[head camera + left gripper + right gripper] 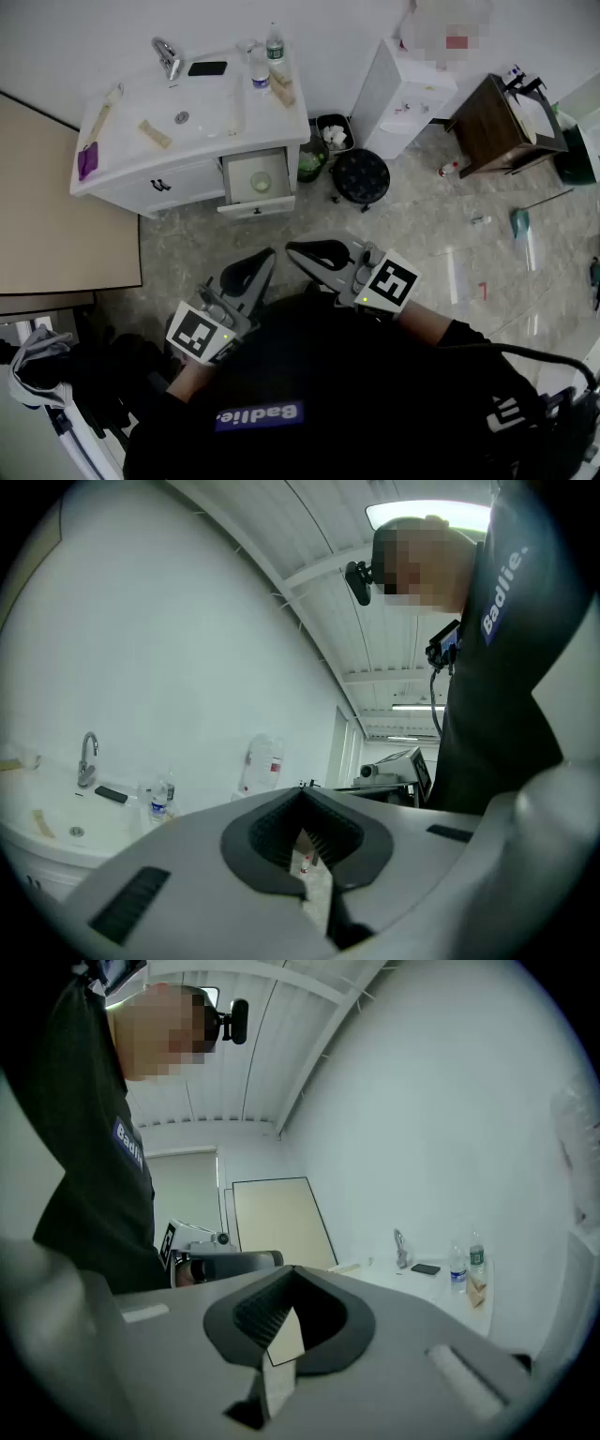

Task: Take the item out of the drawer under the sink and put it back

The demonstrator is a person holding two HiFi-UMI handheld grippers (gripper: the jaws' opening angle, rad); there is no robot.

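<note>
The sink cabinet [192, 178] stands at the far side of the floor. On its right side, below the counter, the drawer [239, 169] is pulled out. A small pale round item [261, 182] lies in the middle of the drawer; its kind is too small to tell.

The left gripper [265, 257] is well short of the cabinet, held close to the person's body. Its jaws are pressed together with nothing between them, as the left gripper view [302, 797] confirms. The right gripper [293, 249] is just beside it, equally far from the cabinet. Its jaws also meet at the tips and it is empty, with only the room showing past them in its own view [287, 1274]. To the right of the cabinet are a small bin [332, 132] and a black stool [361, 175], both clear of the drawer.

The drawer is open and the item rests inside, with neither gripper near it. That fits either the very start, with the lift-out and return both still to do, or the end, with the item already returned. The pictures do not settle which. Either way the drawer has yet to be closed
</note>
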